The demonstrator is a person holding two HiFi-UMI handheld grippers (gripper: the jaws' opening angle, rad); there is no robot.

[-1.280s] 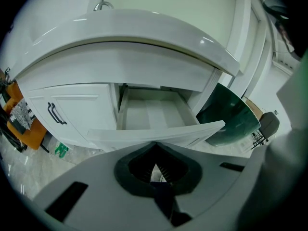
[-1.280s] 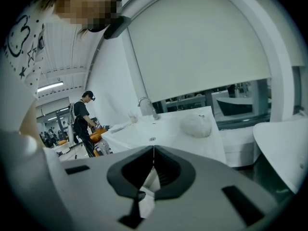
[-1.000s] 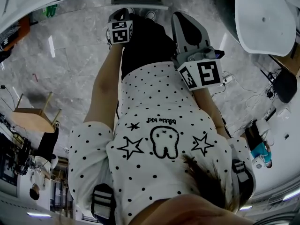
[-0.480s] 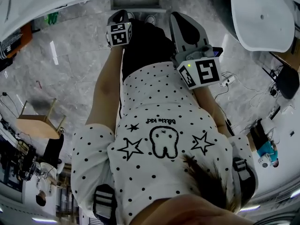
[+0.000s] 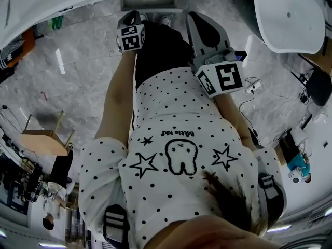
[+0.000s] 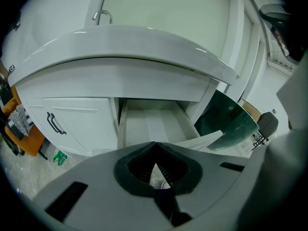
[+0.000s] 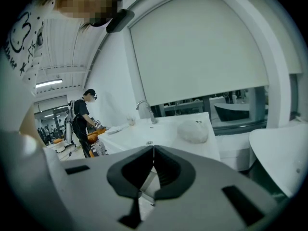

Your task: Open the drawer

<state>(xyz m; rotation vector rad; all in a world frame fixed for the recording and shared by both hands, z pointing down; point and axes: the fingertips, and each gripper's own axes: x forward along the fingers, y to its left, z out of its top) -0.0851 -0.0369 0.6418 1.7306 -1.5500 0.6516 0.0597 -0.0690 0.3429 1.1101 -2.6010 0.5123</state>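
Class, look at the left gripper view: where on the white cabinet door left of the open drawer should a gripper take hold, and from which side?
Grip the dark bar handle near the left edge of the white cabinet door. It stands off the panel and runs roughly upright, so probably approach from the front, one jaw each side of it.

Grey marble floor (image 5: pixel 78 71) w/ a small wooden stool (image 5: pixel 45 137) at left, a green item (image 5: pixel 56 21) top left & white cables (image 5: pixel 251 88) at right.

Smooth white drawer (image 6: pixel 153 124), matt grey plastic left hand-held gripper (image 6: pixel 155 144)
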